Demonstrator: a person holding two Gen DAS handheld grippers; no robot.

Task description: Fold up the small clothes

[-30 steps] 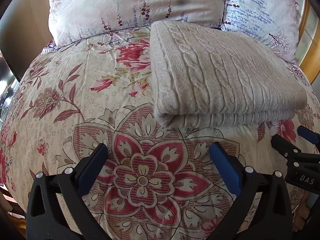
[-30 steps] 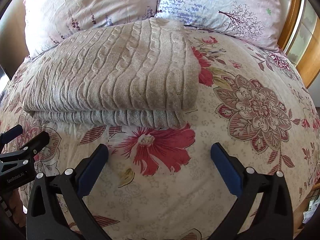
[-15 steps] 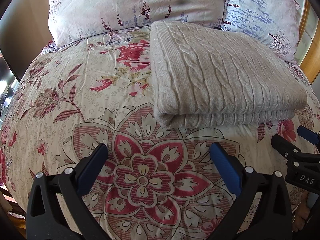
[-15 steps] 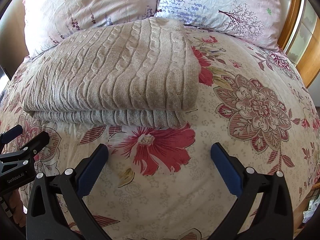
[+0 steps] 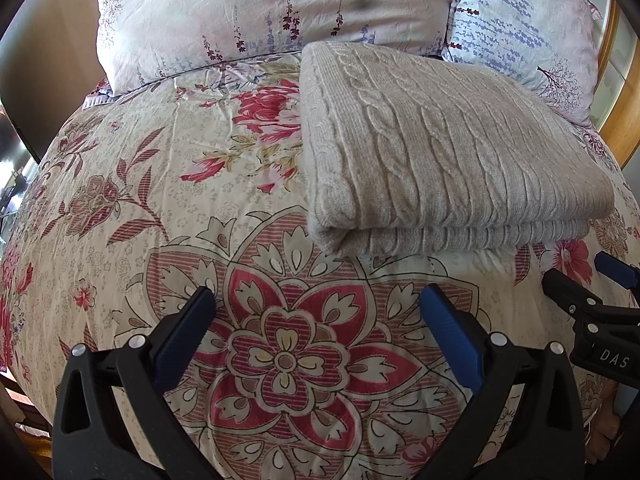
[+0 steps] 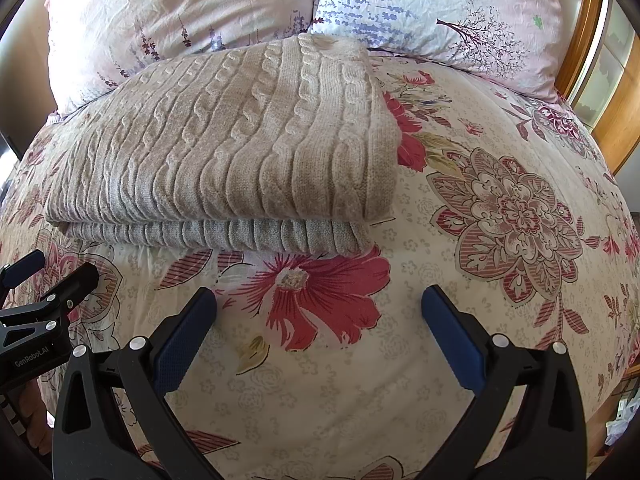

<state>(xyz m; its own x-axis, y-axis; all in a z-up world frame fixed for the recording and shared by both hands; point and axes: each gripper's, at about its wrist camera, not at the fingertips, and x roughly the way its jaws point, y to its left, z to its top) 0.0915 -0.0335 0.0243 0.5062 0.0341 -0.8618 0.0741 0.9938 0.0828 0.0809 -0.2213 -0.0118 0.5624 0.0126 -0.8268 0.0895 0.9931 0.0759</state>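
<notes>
A beige cable-knit sweater lies folded into a neat rectangle on the floral bedspread; it also shows in the right wrist view. My left gripper is open and empty, hovering just in front of the sweater's near left corner. My right gripper is open and empty, in front of the sweater's near right corner. Each gripper shows at the edge of the other's view: the right one and the left one.
The floral bedspread covers the bed. Two pillows lie behind the sweater. A wooden headboard frame stands at the right. The bed's edge drops off at the lower right.
</notes>
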